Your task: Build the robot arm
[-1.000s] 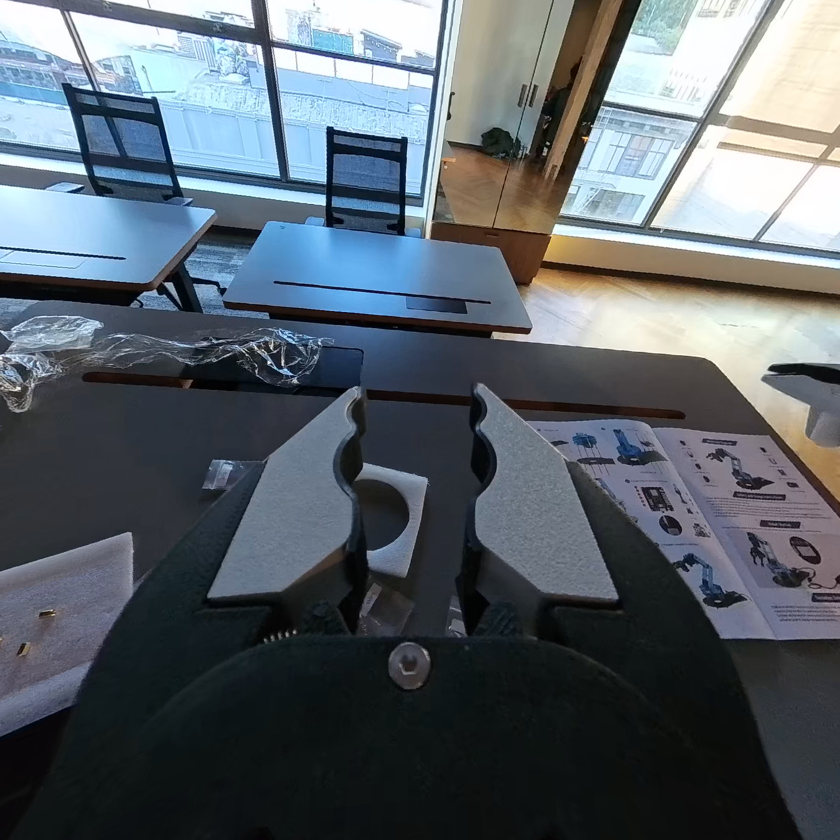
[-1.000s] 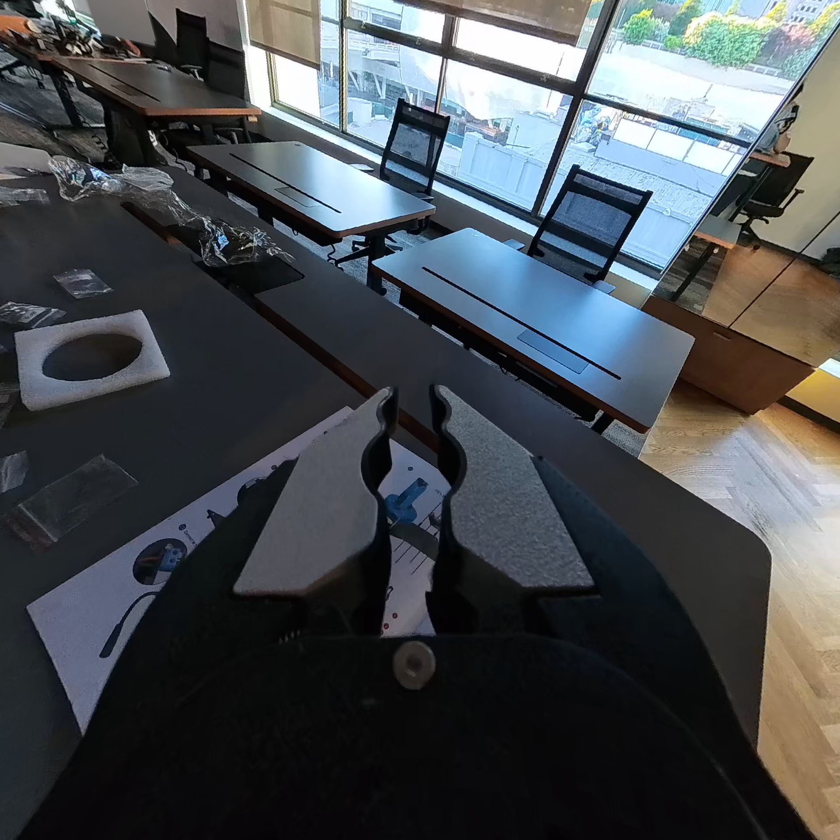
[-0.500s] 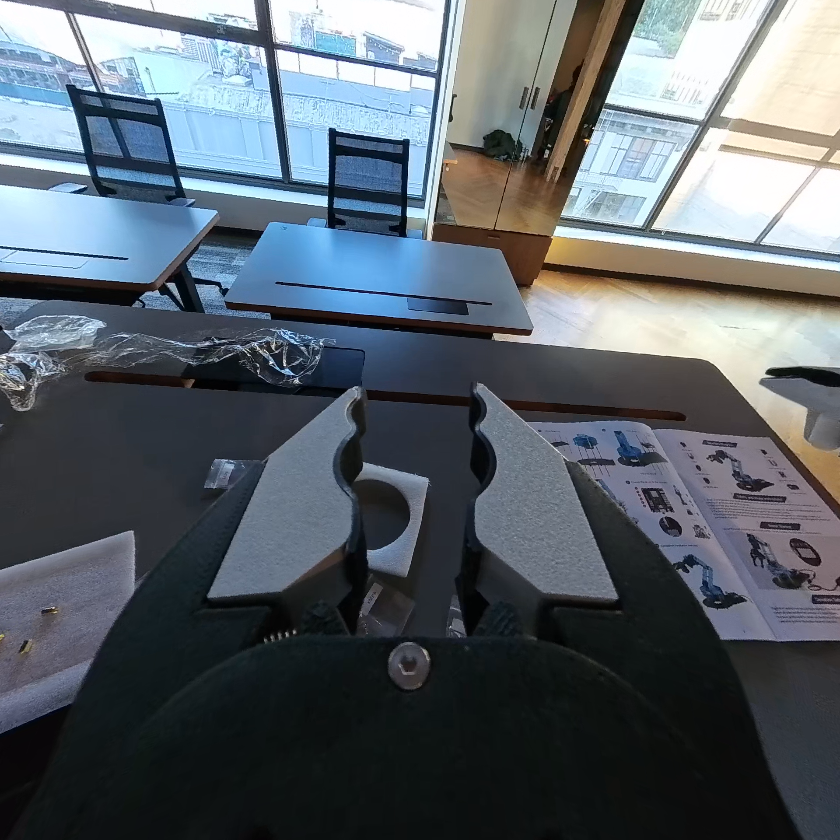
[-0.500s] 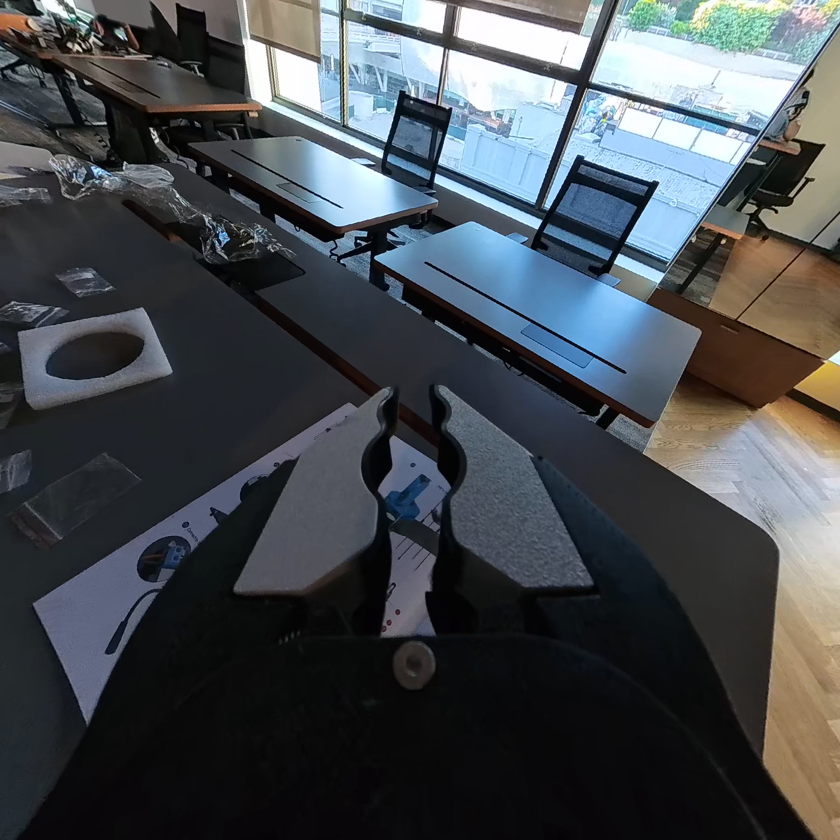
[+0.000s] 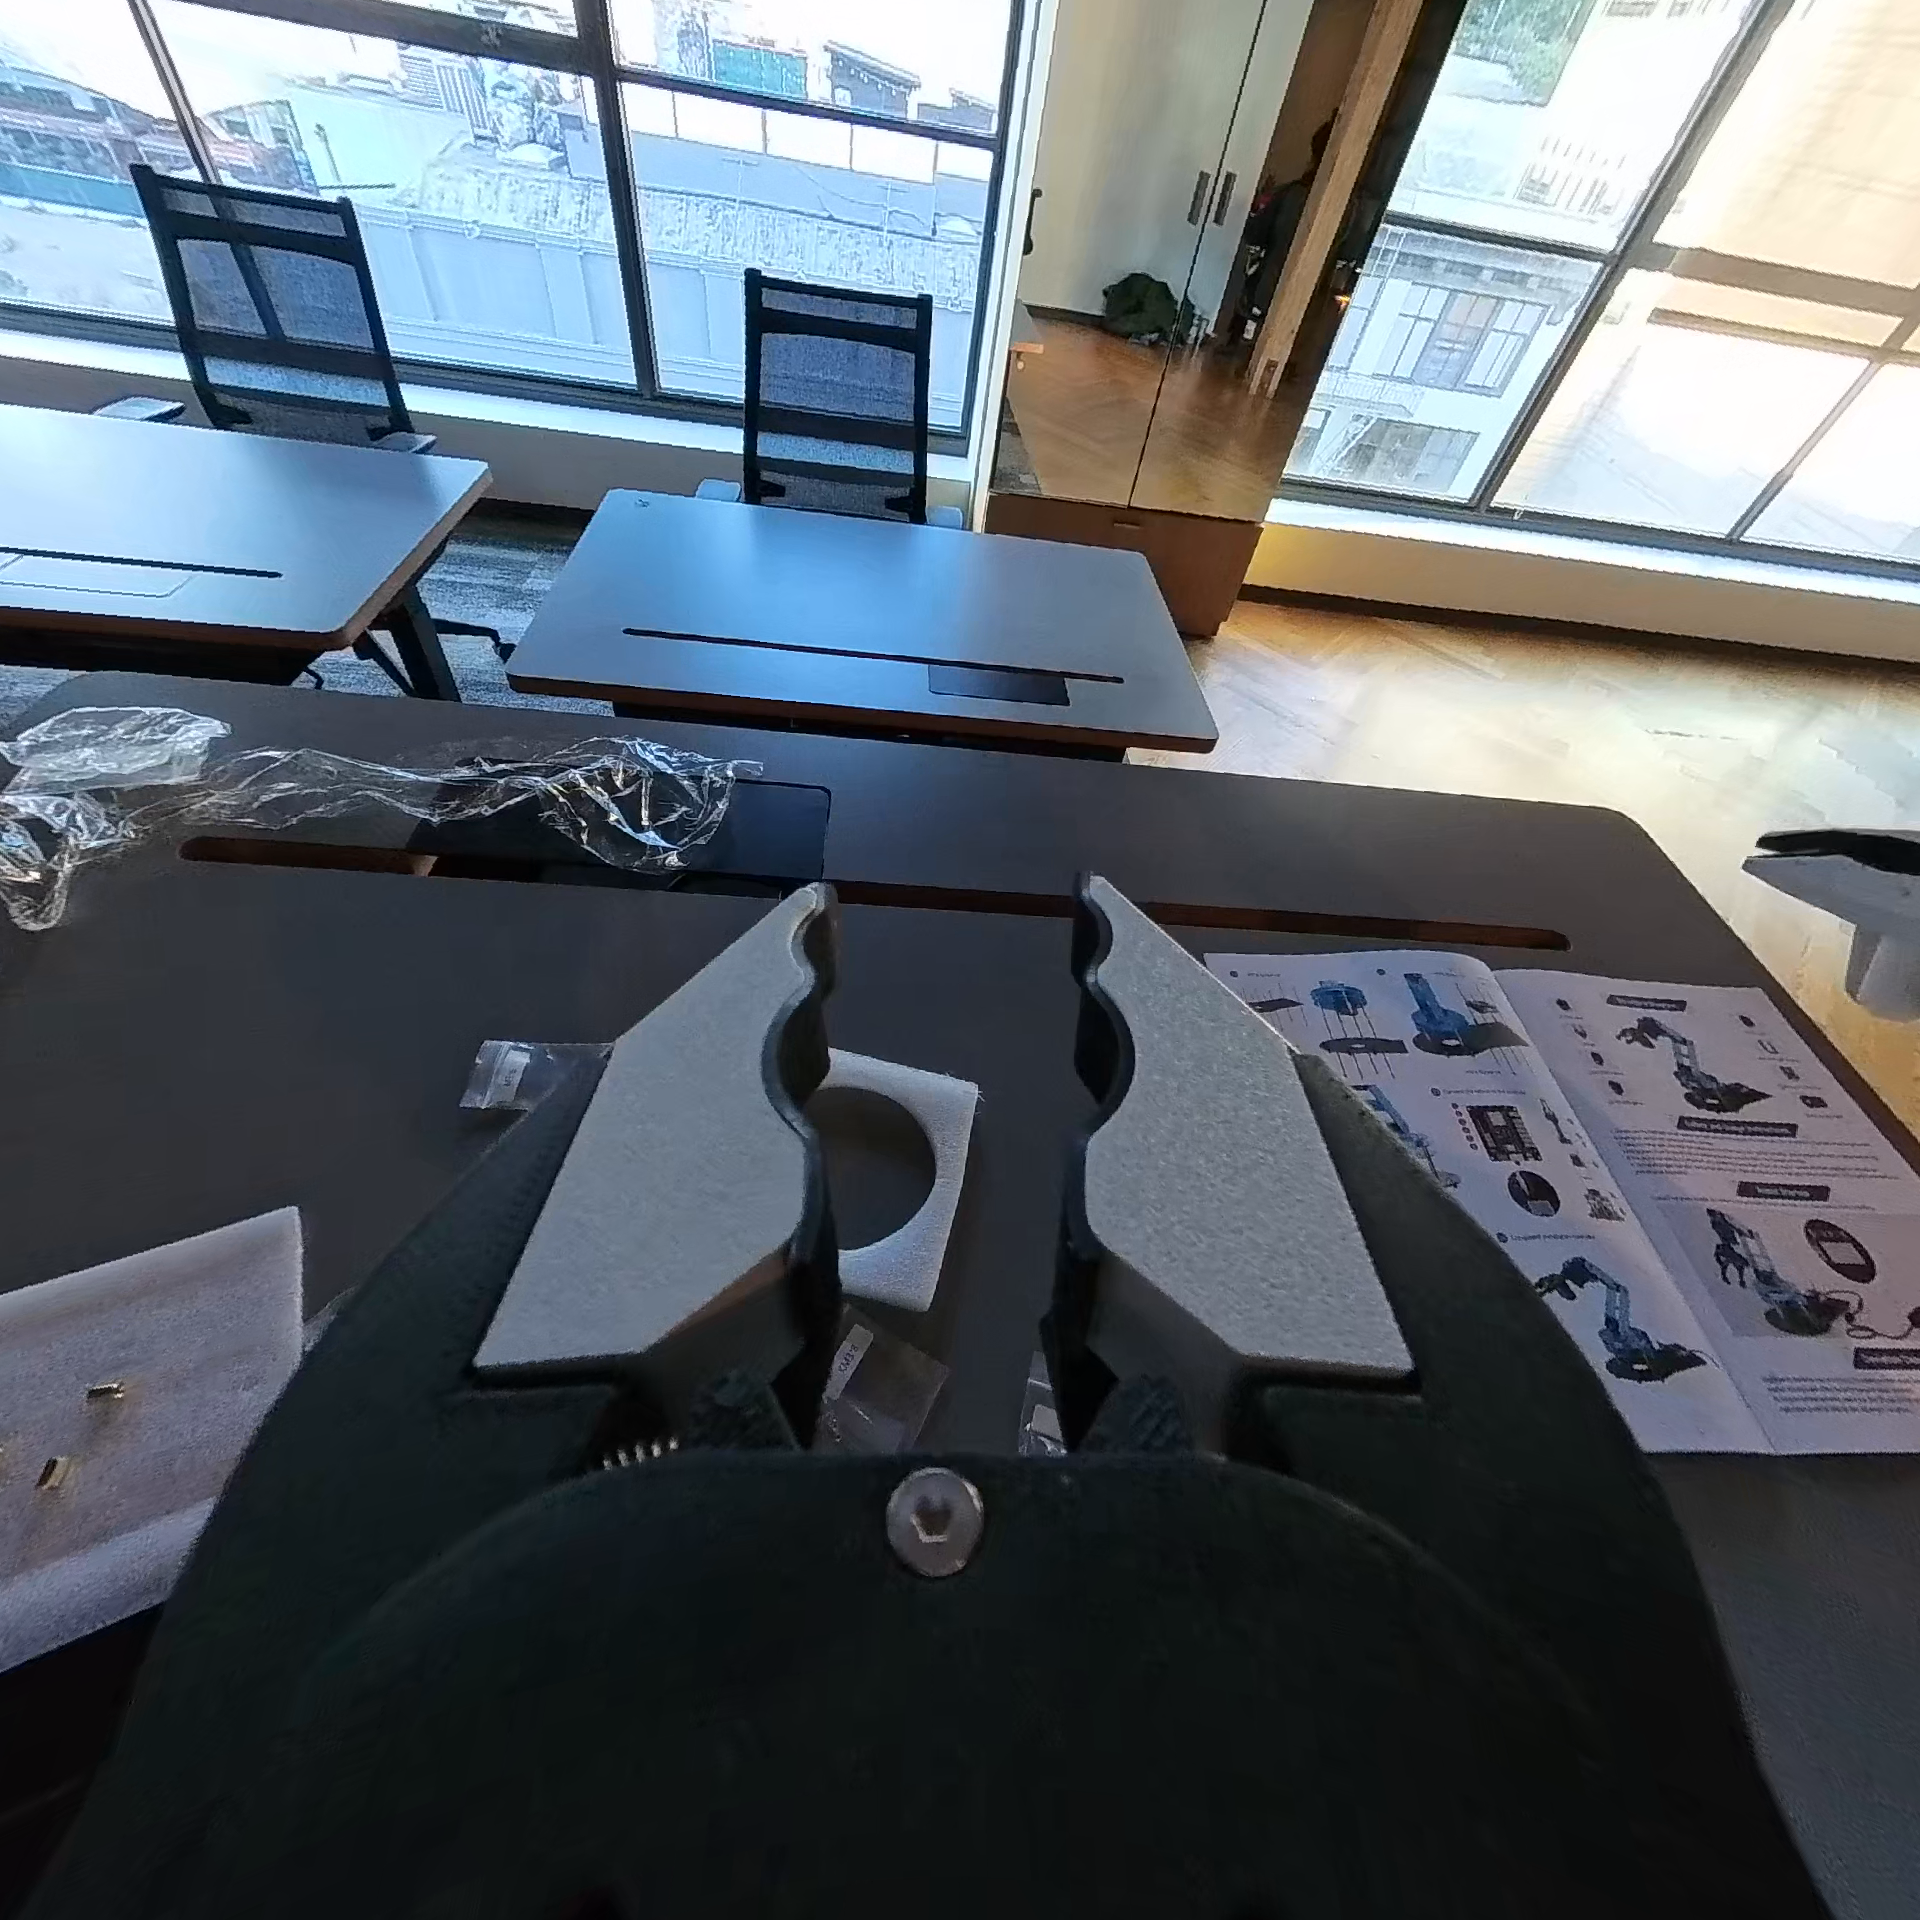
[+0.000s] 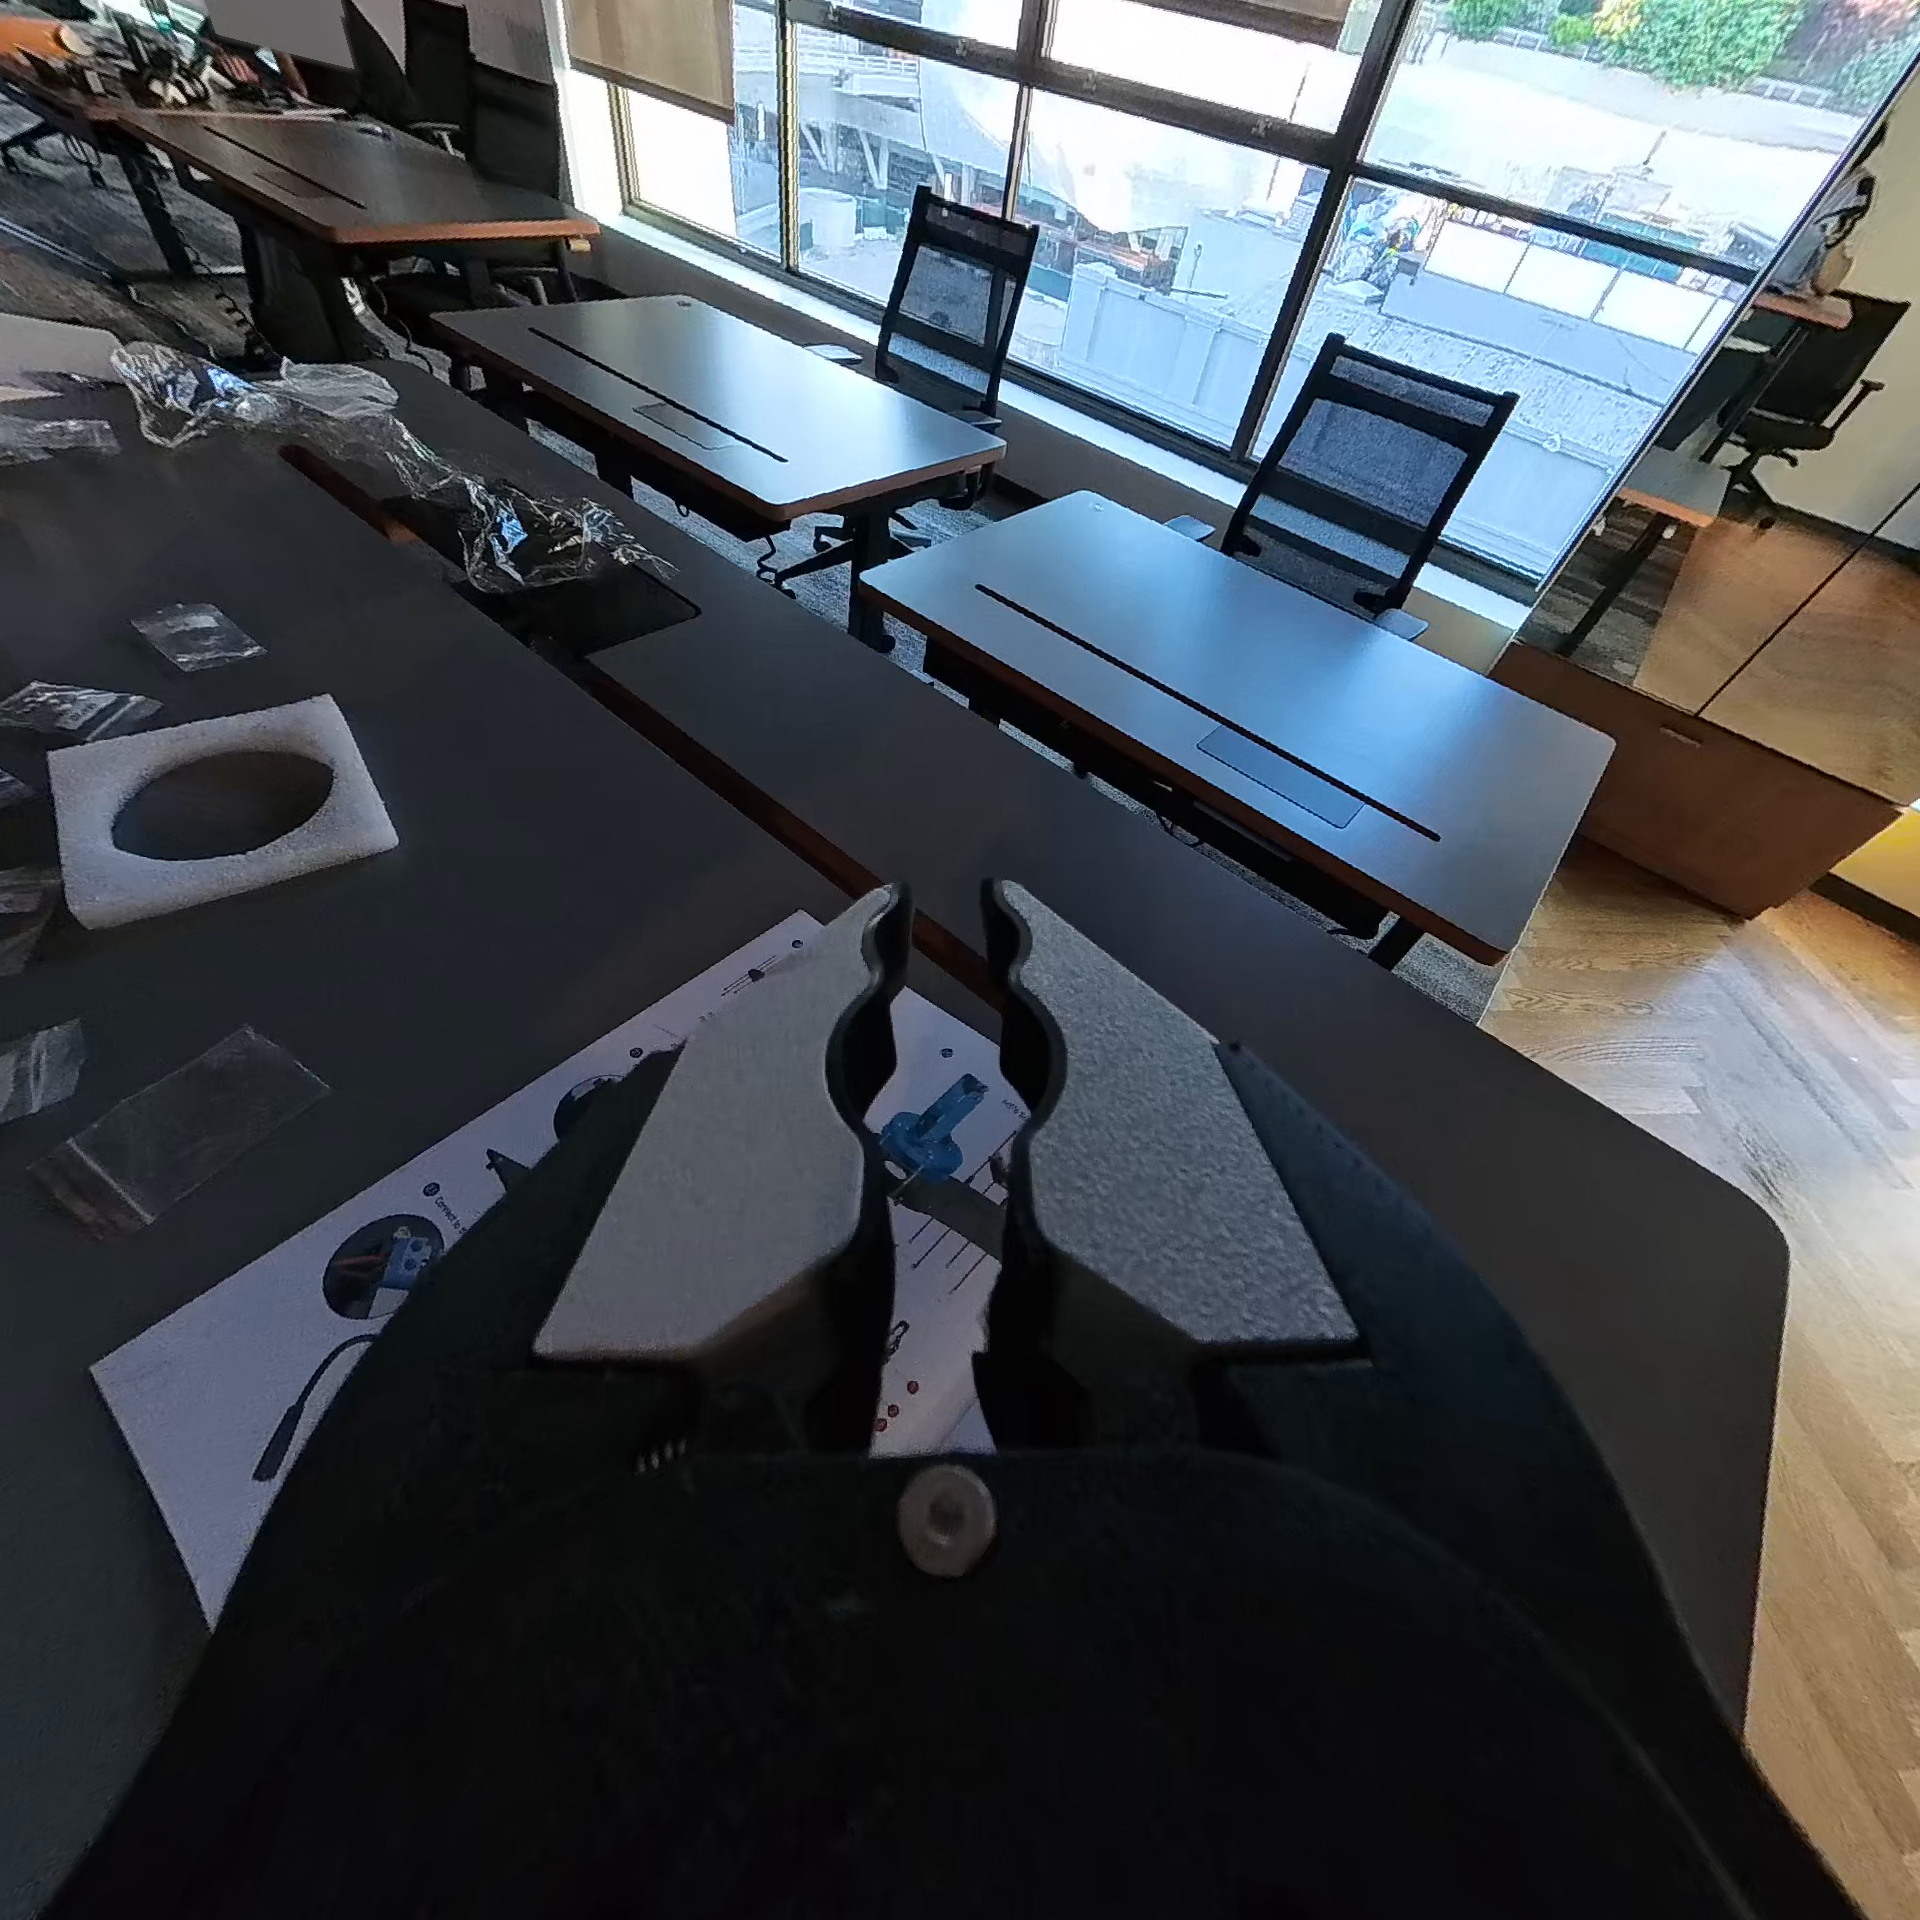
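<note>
My left gripper point(image 5: 954, 904) is open and empty, held low over a dark table point(image 5: 312, 987). Below its fingers lies a white foam square with a round hole point(image 5: 935, 1101), and small clear bags point(image 5: 883, 1382) lie near the finger roots. My right gripper point(image 6: 945, 899) is empty, its jaws only a narrow gap apart. It hovers over a printed instruction sheet point(image 6: 260, 1351) near the table's right end. The sheet also shows in the left wrist view point(image 5: 1662, 1195), and the foam square in the right wrist view point(image 6: 343, 821).
Crumpled clear plastic wrap point(image 5: 582, 790) lies along the table's far slot. A white foam sheet point(image 5: 135, 1299) with small brass parts point(image 5: 104, 1389) is at the left. Flat clear bags point(image 6: 177, 1132) lie left of the instruction sheet. Desks point(image 5: 862, 623) and chairs point(image 5: 836, 405) stand beyond the table, before the windows. The left gripper's tips are roughly 40 cm from the right gripper's.
Both views have shifted only slightly. The jaws of both grippers stand as before, and nothing on the table has moved.
</note>
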